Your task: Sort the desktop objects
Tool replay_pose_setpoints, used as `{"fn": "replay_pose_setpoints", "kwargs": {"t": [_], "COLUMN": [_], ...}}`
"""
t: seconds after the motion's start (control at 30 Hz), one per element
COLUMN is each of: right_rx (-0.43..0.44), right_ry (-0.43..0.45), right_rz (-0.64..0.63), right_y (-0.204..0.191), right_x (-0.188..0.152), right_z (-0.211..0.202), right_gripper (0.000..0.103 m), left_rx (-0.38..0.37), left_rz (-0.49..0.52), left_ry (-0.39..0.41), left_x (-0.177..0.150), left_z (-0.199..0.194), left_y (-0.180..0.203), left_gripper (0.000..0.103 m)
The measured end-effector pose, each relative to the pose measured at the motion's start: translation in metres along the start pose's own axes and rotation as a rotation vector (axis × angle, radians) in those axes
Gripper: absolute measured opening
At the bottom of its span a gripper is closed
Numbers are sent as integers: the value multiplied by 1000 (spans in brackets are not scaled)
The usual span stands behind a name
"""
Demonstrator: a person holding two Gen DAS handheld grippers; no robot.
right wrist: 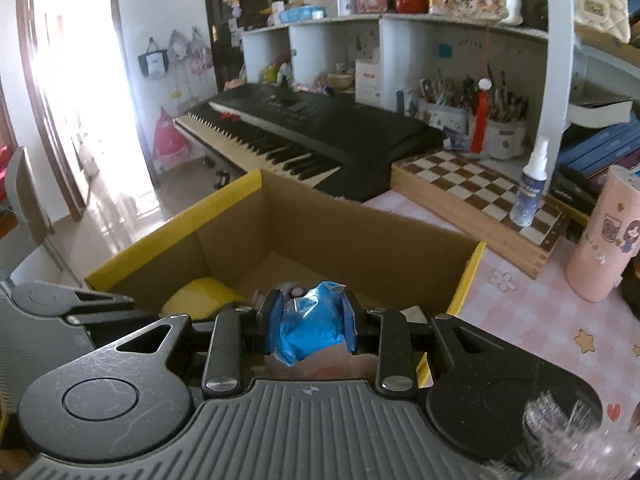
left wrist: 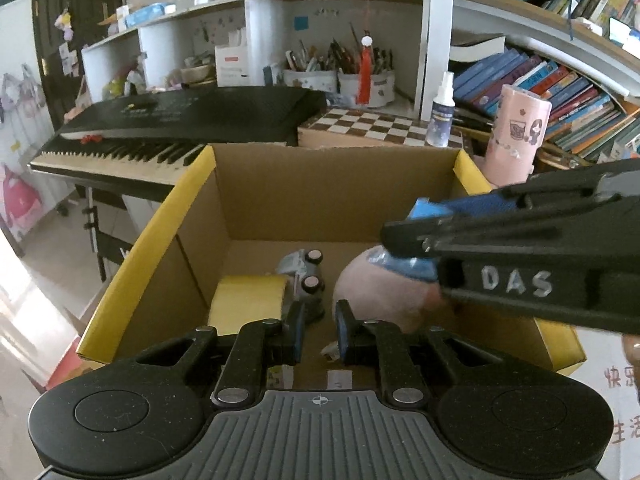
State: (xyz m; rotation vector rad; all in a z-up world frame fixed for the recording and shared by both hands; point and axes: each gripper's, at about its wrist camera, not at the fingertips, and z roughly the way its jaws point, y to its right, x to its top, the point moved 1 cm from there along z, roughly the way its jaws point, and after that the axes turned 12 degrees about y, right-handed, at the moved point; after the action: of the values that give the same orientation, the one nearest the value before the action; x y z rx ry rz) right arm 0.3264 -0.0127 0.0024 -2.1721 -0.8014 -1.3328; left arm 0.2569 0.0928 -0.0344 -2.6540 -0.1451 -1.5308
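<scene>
Blue bag sits clamped in my right gripper above the cardboard box; my left gripper hangs empty, fingers narrowly parted, over the toy car

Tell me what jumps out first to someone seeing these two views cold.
The open cardboard box with yellow flaps fills the middle, holding a toy car, a yellow block and a pink ball. The right hand-held gripper pinches a crumpled blue wrapper above it. Behind, a black keyboard sits beside a chessboard.
</scene>
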Motion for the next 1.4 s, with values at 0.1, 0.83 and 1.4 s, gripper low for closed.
{"fn": "replay_pose_setpoints", "kwargs": {"t": [0.1,0.83,1.4], "right_rx": [15,5,-206], "right_ry": [-28,-77,106], "right_rz": [-8,74,138], "right_y": [-2,-4,-10], "right_x": [-3,-8,-11], "right_z": [6,2,-71], "right_gripper": [28,41,49], "left_rx": [5,38,123], "left_rz": [0,12,-98], "left_ry": [13,96,221], "left_x": [1,3,0], "left_z": [-4,-33,-86], "left_y": [-2,-4,-34], "left_gripper": [39,75,83]}}
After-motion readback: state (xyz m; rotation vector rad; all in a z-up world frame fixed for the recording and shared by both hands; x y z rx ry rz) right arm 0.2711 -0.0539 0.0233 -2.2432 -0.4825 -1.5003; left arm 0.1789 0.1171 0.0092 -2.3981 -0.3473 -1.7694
